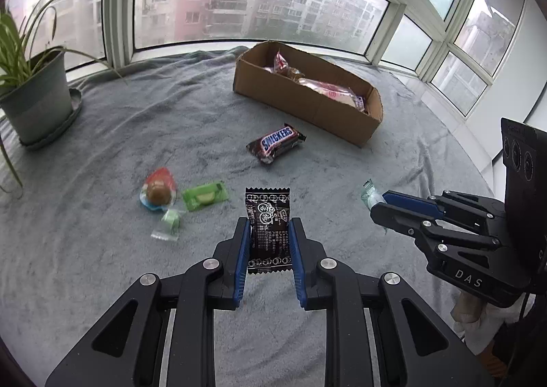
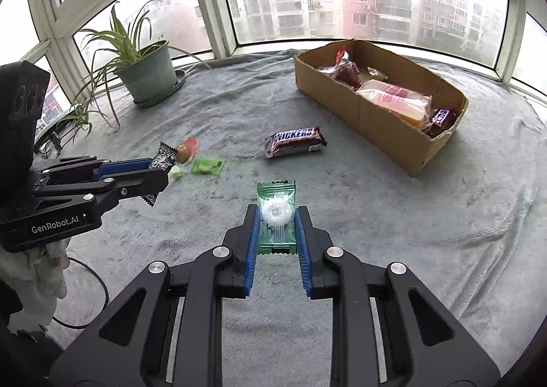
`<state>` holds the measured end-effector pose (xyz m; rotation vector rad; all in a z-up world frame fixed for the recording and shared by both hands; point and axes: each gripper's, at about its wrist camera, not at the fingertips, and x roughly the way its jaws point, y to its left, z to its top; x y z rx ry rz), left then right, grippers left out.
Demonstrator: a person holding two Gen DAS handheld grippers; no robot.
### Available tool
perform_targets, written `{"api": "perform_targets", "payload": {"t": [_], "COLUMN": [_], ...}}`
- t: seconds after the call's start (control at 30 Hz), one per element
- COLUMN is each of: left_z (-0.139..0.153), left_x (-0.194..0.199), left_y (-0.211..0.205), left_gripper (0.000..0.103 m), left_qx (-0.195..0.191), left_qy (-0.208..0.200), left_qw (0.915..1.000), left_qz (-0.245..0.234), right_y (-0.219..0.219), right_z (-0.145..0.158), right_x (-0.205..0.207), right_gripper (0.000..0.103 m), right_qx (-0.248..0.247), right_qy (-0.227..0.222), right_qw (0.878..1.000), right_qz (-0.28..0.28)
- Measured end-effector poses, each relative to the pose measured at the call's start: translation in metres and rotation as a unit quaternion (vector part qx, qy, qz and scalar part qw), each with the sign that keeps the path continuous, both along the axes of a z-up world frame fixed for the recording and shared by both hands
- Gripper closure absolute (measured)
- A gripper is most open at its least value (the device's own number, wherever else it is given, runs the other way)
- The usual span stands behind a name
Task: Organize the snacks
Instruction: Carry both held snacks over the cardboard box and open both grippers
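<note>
Left gripper [image 1: 268, 233] clenched on crinkly black sachet [image 1: 268, 233], held above fuzzy grey blanket [image 1: 102, 250]. Right gripper [image 2: 277, 221] clamped on glossy green candy wrapper [image 2: 276, 216]. Snickers bar [image 2: 294, 141] flat on blanket near open cardboard box [image 2: 383, 120] holding wrapped pastries [image 2: 393, 98]. Open blanket between.

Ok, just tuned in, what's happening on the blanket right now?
Both grippers are loaded. The left gripper is shut on a black candy packet, and the right gripper is shut on a green candy packet. The cardboard box already holds several snacks. A Snickers bar and a few small sweets lie loose on the grey blanket.
</note>
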<state>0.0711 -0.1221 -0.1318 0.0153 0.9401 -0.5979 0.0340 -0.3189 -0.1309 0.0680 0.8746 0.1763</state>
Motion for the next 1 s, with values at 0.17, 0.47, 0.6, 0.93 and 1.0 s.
{"api": "perform_targets", "payload": {"t": [0.17,0.47,0.6,0.93,1.0], "left_z": [0.012,0.023,0.026,0.030,0.031], "left_x": [0.014,0.040,0.054,0.094,0.104], "left_y": [-0.013,-0.029,-0.036,-0.063,-0.069], "left_gripper": [0.082,0.082,0.082,0.082,0.082], "left_qx": [0.000,0.001,-0.001,0.000,-0.003], "left_qy": [-0.016,-0.030,-0.034,-0.041,-0.039], "left_qw": [0.9998,0.9993,0.9992,0.9987,0.9987], "left_qz": [-0.010,-0.023,-0.023,-0.031,-0.032], "right_y": [-0.020,-0.058,-0.071,-0.100,-0.106], "right_z": [0.014,0.028,0.030,0.032,0.032], "right_x": [0.016,0.044,0.057,0.090,0.098], "right_gripper": [0.081,0.081,0.081,0.081,0.081], "right_qx": [-0.006,-0.022,-0.028,-0.050,-0.054], "right_qy": [-0.017,-0.035,-0.040,-0.045,-0.045], "right_qw": [1.000,0.998,0.997,0.995,0.995], "right_qz": [-0.018,-0.048,-0.058,-0.071,-0.074]}}
